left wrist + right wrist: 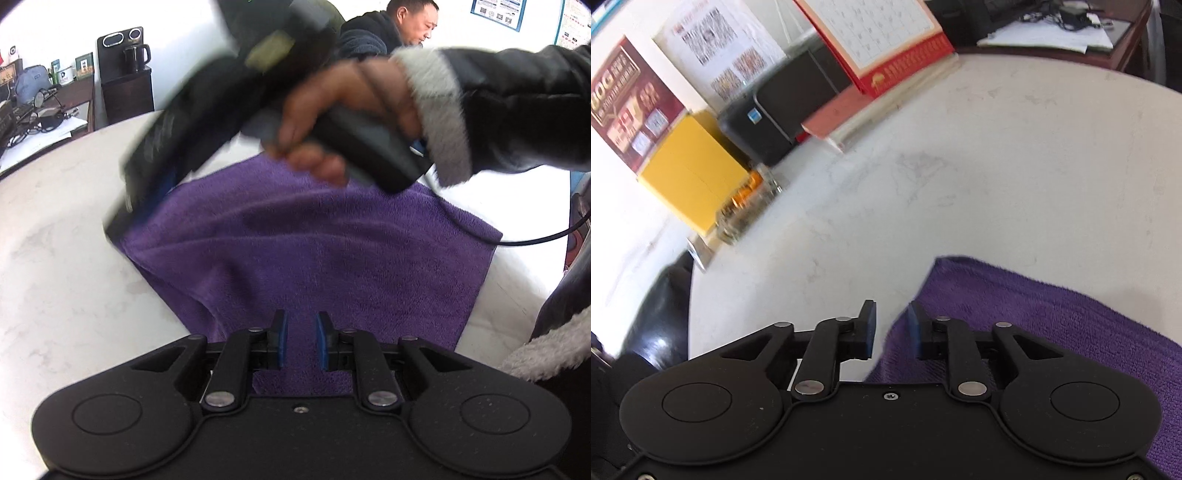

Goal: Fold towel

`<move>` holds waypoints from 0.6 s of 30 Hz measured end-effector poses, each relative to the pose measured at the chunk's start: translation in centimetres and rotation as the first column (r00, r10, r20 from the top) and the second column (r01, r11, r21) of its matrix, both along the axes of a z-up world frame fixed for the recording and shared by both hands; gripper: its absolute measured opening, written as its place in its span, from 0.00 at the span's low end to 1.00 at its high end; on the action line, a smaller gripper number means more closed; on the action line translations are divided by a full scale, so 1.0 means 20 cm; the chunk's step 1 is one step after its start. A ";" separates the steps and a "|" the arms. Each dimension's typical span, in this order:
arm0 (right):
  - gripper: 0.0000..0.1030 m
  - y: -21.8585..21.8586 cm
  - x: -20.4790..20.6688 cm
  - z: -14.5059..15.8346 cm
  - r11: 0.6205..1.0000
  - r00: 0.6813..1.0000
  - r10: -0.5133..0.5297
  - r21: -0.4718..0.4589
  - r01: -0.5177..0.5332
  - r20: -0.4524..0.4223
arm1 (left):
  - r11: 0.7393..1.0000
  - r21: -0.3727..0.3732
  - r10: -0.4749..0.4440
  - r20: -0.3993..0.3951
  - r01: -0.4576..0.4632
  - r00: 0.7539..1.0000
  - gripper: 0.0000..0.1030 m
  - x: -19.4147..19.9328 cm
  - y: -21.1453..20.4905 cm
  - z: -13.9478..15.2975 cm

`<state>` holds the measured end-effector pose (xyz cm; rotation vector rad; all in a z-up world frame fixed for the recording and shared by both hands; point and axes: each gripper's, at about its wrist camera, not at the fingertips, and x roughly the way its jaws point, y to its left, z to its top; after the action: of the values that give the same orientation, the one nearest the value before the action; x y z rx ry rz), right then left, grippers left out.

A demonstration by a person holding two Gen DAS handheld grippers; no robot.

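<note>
A purple towel lies spread on a white marbled table. Its near edge rises into my left gripper, whose blue pads are shut on the purple cloth filling the narrow gap. A hand in a black, fleece-cuffed sleeve holds my right gripper, blurred, at the towel's far left corner. In the right wrist view that gripper stands open, pads apart and pressing on nothing. The towel has its edge running beneath the gap and spreads out to the right.
A yellow box, a glass container, a black device and a red calendar line the table's far side. A person sits behind it. A black cable trails at the right.
</note>
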<state>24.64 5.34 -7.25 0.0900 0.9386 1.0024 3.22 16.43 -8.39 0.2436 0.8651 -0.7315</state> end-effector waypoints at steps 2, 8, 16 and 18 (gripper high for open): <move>0.32 -0.07 -0.03 0.08 0.999 0.999 -0.032 0.012 0.032 0.041 | 1.000 0.018 0.010 -0.011 -0.010 1.000 0.15 -0.01 0.01 -0.02; 0.34 -0.40 -0.15 0.15 0.974 0.981 -0.135 -0.163 0.157 0.140 | 0.999 0.016 0.052 -0.041 -0.051 0.998 0.16 -0.03 0.04 -0.06; 0.34 -0.68 -0.33 -0.03 0.842 0.960 -0.170 -0.474 0.258 0.221 | 0.997 0.034 0.067 -0.050 -0.066 0.996 0.16 -0.07 0.06 -0.06; 0.34 -0.70 -0.36 -0.05 0.830 0.959 -0.167 -0.492 0.263 0.230 | 0.997 0.043 0.071 -0.054 -0.068 0.996 0.16 -0.08 0.06 -0.05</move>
<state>17.44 -8.63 -8.23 -0.3391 0.9811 0.5093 1.67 17.59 -9.47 0.2293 0.9371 -0.6587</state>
